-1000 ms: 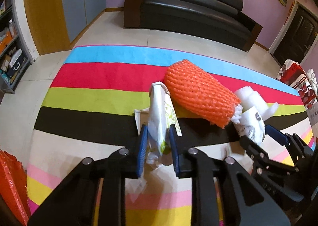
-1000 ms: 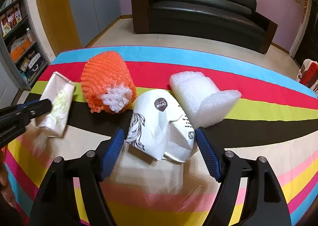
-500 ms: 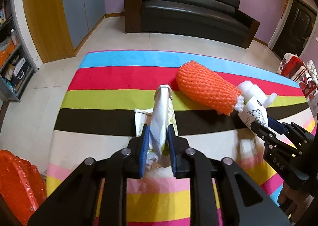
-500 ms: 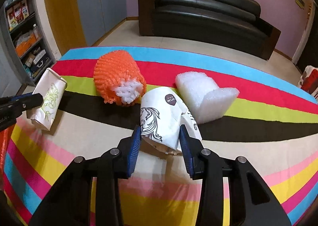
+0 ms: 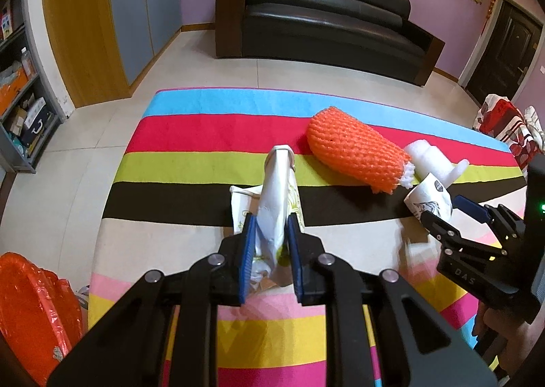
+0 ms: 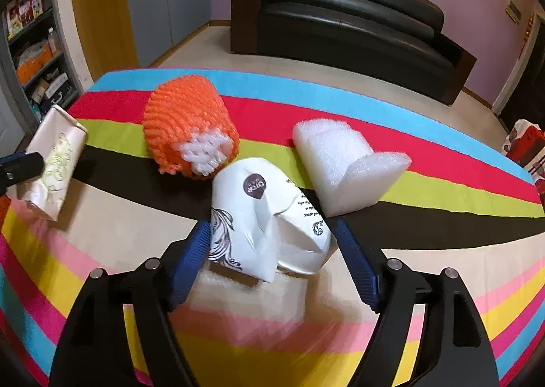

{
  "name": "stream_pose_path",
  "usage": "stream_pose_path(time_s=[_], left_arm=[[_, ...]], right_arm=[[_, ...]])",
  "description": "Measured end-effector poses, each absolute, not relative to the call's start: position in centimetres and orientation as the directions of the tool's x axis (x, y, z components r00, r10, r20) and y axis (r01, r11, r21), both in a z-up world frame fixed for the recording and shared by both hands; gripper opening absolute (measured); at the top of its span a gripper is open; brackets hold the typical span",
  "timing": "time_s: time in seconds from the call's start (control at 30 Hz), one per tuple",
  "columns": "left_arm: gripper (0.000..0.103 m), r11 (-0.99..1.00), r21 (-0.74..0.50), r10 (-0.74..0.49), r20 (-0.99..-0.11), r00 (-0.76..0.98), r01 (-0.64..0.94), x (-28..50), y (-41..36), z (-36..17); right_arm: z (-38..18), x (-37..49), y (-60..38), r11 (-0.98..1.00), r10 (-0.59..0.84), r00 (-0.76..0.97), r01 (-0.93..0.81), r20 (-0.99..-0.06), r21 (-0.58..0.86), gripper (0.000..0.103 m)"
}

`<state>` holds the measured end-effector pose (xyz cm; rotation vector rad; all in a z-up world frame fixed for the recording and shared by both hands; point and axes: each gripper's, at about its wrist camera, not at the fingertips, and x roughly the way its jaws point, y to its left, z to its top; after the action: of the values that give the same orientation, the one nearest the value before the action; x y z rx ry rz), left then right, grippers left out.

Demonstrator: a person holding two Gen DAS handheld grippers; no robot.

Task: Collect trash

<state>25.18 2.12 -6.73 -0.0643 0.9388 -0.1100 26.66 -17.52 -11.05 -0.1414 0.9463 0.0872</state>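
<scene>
Between left fingers (image 5: 269, 244), tissue pack (image 5: 276, 203) clamped; right fingers (image 6: 272, 250) flank cup (image 6: 269, 223).

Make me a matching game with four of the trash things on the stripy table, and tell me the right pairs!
Things:
1. tissue pack
2. crushed paper cup
3. orange foam net
4. bubble wrap

Where or how:
A. lies folded at the right, beside the cup
B. sits between the wide-open blue pads of the right claw
C. lies on its side with white foam showing at its end
D. squeezed in the left claw

Pairs: 1-D, 2-B, 3-C, 4-A
</scene>
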Motion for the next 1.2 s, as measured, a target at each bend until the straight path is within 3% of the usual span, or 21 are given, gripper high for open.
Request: stream_pose_path(time_s=[0.07,0.1,0.13,0.27,0.3,0.7,0.73,0.83,1.1,1.2], left_arm=[[0.019,0.993,-0.099,-0.12,-0.803,0.584,0.067,25.2,2.1,-6.8],[0.019,0.993,-0.097,-0.119,-0.804,0.583,0.068,25.2,2.1,-6.9],[0.019,0.993,-0.096,-0.118,-0.804,0.583,0.068,25.2,2.1,-6.9],[0.019,0.993,-0.095,-0.116,-0.805,0.582,0.067,25.3,2.1,-7.0],[0.019,0.993,-0.093,-0.115,-0.805,0.582,0.068,25.2,2.1,-7.0],[0.019,0.994,-0.085,-0.111,-0.801,0.588,0.071,24.8,2.1,-6.7],[0.019,0.994,-0.085,-0.111,-0.801,0.589,0.072,24.8,2.1,-6.6],[0.019,0.994,-0.085,-0.112,-0.799,0.591,0.074,24.7,2.1,-6.5],[0.019,0.993,-0.08,-0.114,-0.797,0.593,0.083,24.2,2.0,-6.3],[0.019,0.993,-0.078,-0.112,-0.798,0.592,0.083,24.2,2.1,-6.2]], right_arm=[[-11.3,26.7,-17.5,0.988,0.013,0.574,-0.132,-0.819,-0.077,0.072],[-11.4,26.8,-17.4,0.988,0.025,0.57,-0.138,-0.822,-0.066,0.061],[-11.4,26.9,-17.3,0.988,0.032,0.565,-0.143,-0.824,-0.06,0.057],[-11.1,26.5,-16.8,0.986,0.053,0.574,-0.162,-0.817,-0.05,0.055],[-11.0,26.4,-16.7,0.985,0.053,0.576,-0.163,-0.816,-0.051,0.049],[-8.3,23.5,-15.1,0.984,0.068,0.628,-0.172,-0.775,-0.053,0.046],[-8.0,23.3,-15.0,0.984,0.07,0.634,-0.173,-0.77,-0.052,0.039],[-7.1,22.5,-14.4,0.984,0.079,0.643,-0.174,-0.762,-0.045,0.032],[-6.7,21.9,-15.0,0.981,0.123,0.632,-0.194,-0.765,-0.002,0.029],[-6.9,22.1,-15.3,0.983,0.125,0.625,-0.184,-0.77,0.01,0.035]])
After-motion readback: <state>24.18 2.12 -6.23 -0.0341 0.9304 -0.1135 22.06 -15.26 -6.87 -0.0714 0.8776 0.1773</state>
